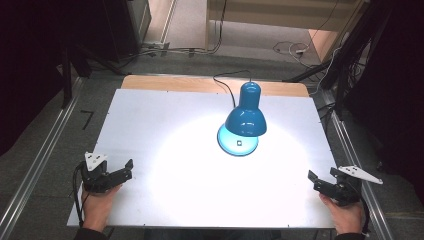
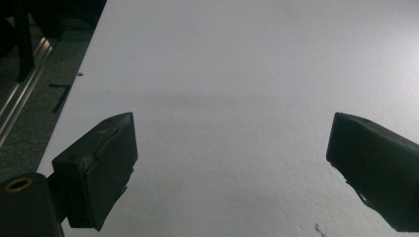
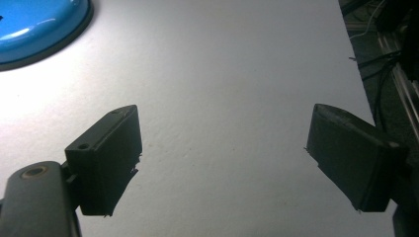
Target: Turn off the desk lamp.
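A blue desk lamp (image 1: 245,117) stands lit near the middle of the white table (image 1: 150,120), its shade tipped down over its round blue base (image 1: 238,142), throwing a bright pool of light toward me. My left gripper (image 1: 121,171) rests at the table's near left, open, with bare tabletop between its jaws (image 2: 232,158). My right gripper (image 1: 320,181) sits at the near right edge, also open and holding nothing (image 3: 222,153). In the right gripper view the lamp base (image 3: 34,24) shows at the upper left, well away from the jaws.
The lamp's black cord (image 1: 226,85) runs off the far edge of the table. Metal rails (image 1: 35,165) flank the table left and right. Cables (image 1: 295,49) lie on the floor beyond. Dark stands crowd the right side (image 1: 350,65).
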{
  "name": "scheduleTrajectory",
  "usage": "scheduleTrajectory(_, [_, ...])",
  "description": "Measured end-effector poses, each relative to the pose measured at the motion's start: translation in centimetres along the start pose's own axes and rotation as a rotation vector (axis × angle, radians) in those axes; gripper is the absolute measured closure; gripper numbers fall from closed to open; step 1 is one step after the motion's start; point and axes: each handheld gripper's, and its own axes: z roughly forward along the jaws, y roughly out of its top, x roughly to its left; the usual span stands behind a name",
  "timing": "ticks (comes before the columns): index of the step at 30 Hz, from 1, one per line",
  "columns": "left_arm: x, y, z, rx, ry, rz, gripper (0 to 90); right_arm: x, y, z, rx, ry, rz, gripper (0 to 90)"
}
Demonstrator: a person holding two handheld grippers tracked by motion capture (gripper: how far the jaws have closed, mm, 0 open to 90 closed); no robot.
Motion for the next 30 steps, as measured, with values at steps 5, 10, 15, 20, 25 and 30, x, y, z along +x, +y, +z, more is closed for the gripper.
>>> scheduleTrajectory(5, [0.1, 0.0, -0.1, 0.002, 0.003, 0.000, 5.9, 1.1, 0.3, -0.4, -0.040, 0.030, 0.012, 12.2])
scheduleTrajectory(10, [0.0, 0.1, -0.5, -0.014, -0.006, -0.008, 5.9, 1.7, 0.5, -0.2, -0.044, 0.047, 0.036, 12.2])
scheduleTrajectory(15, [0.0, 0.1, -0.5, -0.013, -0.006, -0.007, 5.9, 2.3, 0.7, -0.1, -0.050, 0.060, 0.038, 12.2])
scheduleTrajectory(20, [0.0, 0.0, -0.5, -0.012, -0.005, -0.005, 5.9, 3.1, 0.8, 0.2, -0.045, 0.073, 0.013, 12.2])
scheduleTrajectory(25, [0.1, 0.0, -0.4, -0.007, -0.003, -0.007, 5.9, 3.3, 0.9, 0.6, -0.044, 0.082, 0.001, 12.2])
scheduleTrajectory(30, [0.1, 0.0, -0.3, -0.006, 0.000, -0.009, 5.9, 3.6, 1.0, 0.8, -0.040, 0.087, 0.002, 12.2])
